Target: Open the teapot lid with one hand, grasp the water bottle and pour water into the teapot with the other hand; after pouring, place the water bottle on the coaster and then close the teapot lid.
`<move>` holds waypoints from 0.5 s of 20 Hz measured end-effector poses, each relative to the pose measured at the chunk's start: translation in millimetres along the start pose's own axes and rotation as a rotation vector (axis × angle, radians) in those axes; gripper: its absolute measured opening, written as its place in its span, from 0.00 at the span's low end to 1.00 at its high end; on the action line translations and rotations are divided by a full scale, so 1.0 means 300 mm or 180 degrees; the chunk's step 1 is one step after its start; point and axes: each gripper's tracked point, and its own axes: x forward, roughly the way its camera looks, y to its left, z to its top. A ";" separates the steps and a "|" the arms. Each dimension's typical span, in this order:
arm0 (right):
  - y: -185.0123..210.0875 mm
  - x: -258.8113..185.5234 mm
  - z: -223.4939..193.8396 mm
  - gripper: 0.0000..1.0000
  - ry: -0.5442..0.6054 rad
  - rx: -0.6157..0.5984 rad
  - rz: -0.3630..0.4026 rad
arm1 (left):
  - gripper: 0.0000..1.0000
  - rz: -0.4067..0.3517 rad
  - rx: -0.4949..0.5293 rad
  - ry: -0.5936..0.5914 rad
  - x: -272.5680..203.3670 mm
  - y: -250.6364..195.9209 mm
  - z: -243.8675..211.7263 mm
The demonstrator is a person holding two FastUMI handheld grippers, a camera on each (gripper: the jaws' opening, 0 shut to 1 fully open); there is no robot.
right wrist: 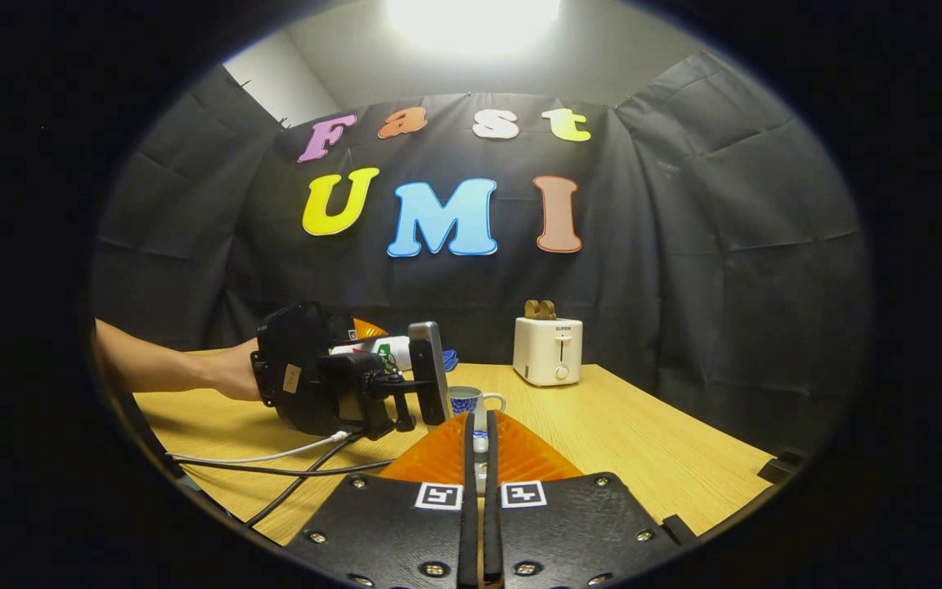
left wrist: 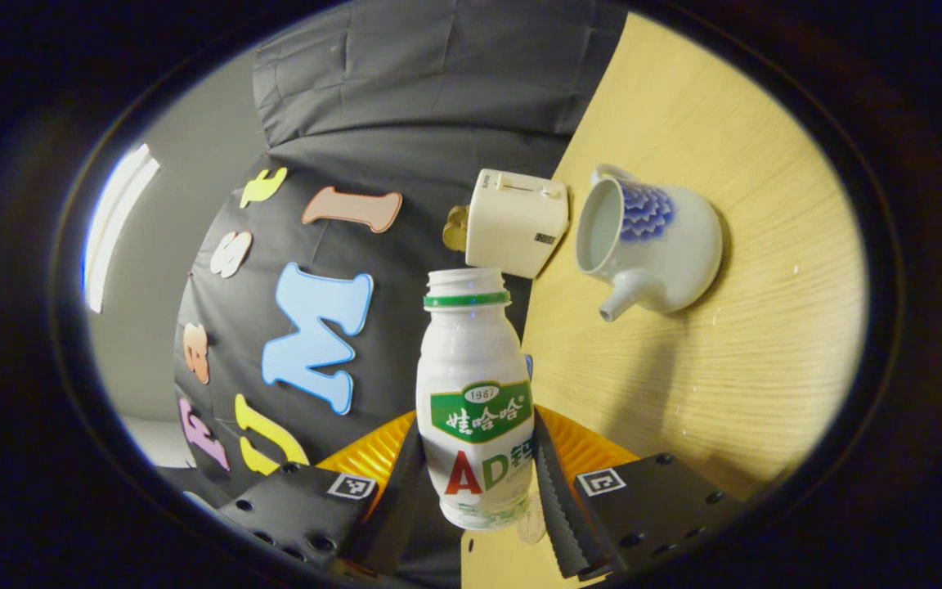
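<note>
Two grippers work over a wooden table (right wrist: 643, 442), the largest thing in sight. In the right gripper view, a white toaster (right wrist: 548, 351) stands at about 1 o'clock from the picture's middle, near the black cloth wall. The teapot (left wrist: 651, 245), white with a blue pattern, sits lidless on the table in the left gripper view, at 2 o'clock from the bottle, its mouth open and its spout pointing down the picture. The water bottle (left wrist: 477, 401) is uncapped and tilted on its side, its neck aimed near the toaster and teapot. The left gripper (left wrist: 477, 483) clamps the bottle's body between both fingers; in the right gripper view it appears at 9 o'clock, held by a hand (right wrist: 235, 372). The right gripper (right wrist: 479, 458) has its fingers nearly together around something small and pale, which I cannot identify for sure.
</note>
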 end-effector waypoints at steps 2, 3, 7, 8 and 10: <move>0.002 0.003 0.000 0.03 -0.0013 -0.0013 0.0007 | 0.80 0.0011 0.0122 -0.0025 0.002 0.005 0.017; 0.002 0.005 -0.001 0.03 -0.0007 -0.0014 0.0005 | 0.80 0.0009 0.0173 -0.0024 0.003 0.006 0.022; -0.008 0.000 0.007 0.03 -0.0030 0.0058 -0.0007 | 0.80 -0.0106 0.0372 -0.0010 0.011 0.001 0.030; -0.010 -0.001 0.008 0.03 -0.0036 0.0052 -0.0011 | 0.80 -0.0126 0.0425 0.0003 0.012 0.002 0.031; -0.012 -0.003 0.008 0.03 -0.0034 0.0057 -0.0006 | 0.80 -0.0126 0.0520 -0.0006 0.025 0.000 0.036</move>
